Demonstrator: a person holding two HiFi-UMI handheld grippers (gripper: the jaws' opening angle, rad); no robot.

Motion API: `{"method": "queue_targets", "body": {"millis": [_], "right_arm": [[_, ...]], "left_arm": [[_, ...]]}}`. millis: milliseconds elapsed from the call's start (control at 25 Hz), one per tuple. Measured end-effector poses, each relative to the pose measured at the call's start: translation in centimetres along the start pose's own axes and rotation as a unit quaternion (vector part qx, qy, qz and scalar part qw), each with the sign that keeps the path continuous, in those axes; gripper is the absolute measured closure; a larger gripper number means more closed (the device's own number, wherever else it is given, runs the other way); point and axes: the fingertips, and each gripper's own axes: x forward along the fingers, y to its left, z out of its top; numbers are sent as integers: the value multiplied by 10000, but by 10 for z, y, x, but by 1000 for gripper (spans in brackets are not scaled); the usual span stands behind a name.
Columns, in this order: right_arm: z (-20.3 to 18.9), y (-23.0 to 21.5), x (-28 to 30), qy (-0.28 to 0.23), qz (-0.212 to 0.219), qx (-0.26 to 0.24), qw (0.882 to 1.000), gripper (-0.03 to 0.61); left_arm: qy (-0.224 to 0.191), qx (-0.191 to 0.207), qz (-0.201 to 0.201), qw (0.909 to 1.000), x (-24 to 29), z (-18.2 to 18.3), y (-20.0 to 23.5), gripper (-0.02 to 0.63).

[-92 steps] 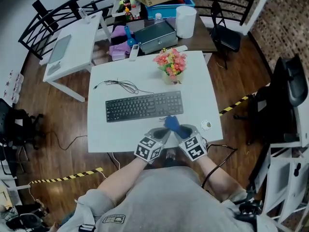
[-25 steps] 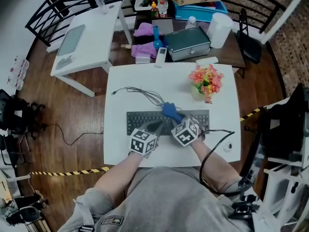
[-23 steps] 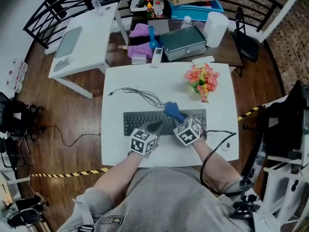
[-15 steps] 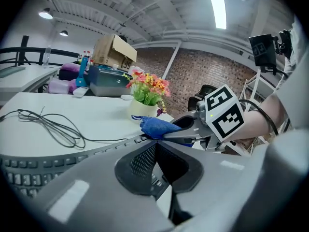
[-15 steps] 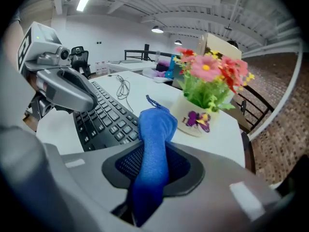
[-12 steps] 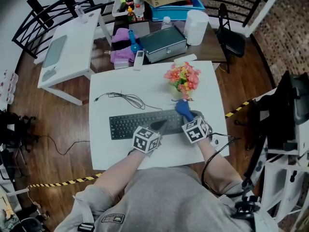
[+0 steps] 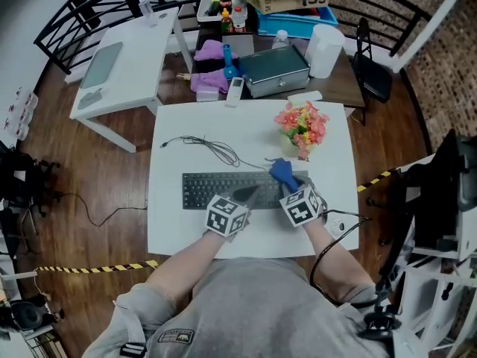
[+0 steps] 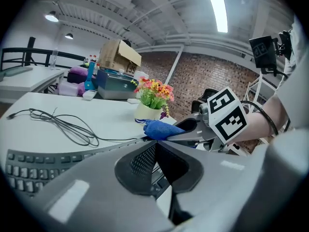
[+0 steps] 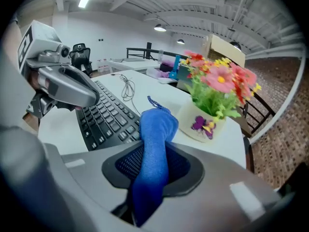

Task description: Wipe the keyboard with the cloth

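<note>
A black keyboard (image 7: 223,190) lies across the white table (image 7: 171,230). My right gripper (image 7: 287,185) is shut on a blue cloth (image 7: 280,173), whose free end lies over the keyboard's far right part, just in front of the flower pot. In the right gripper view the cloth (image 9: 157,141) runs up between the pads of the right gripper (image 9: 154,161), with the keys (image 9: 104,117) to its left. My left gripper (image 7: 250,195) sits over the keyboard's middle, shut with nothing in it. In the left gripper view its pads (image 8: 145,158) meet, and the cloth (image 8: 157,128) shows beyond them.
A pot of pink and yellow flowers (image 7: 302,129) stands close behind the keyboard's right end. The keyboard's black cable (image 7: 209,146) coils on the table behind it. A second white table (image 7: 123,66) and a cluttered dark desk (image 7: 276,66) lie beyond.
Over the last second my right gripper has carried the cloth rightward along the keyboard towards the flower pot. My left gripper has followed rightward. Earlier still, both were in front of the keyboard.
</note>
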Motion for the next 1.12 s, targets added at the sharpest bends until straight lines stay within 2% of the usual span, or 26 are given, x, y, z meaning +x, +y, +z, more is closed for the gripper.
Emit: {"method": "queue_targets", "body": {"millis": [280, 520, 680, 880, 1120], "right_arm": [[81, 104, 23, -434, 809, -942, 9913, 466], [143, 205, 42, -752, 1496, -1745, 9703, 466], [168, 257, 56, -833, 1781, -2111, 9575, 466], [172, 293, 70, -711, 1916, -2308, 9513, 466], [167, 283, 66, -692, 1832, -2257, 9543, 466]], "left_arm": [[-209, -364, 686, 9968, -65, -20, 54, 621], [-394, -735, 1375, 9870, -137, -47, 106, 621], [-428, -951, 1743, 9792, -179, -66, 132, 621], [-383, -1072, 1953, 9741, -211, -82, 147, 621], [-318, -992, 1803, 9781, -203, -78, 142, 621]]}}
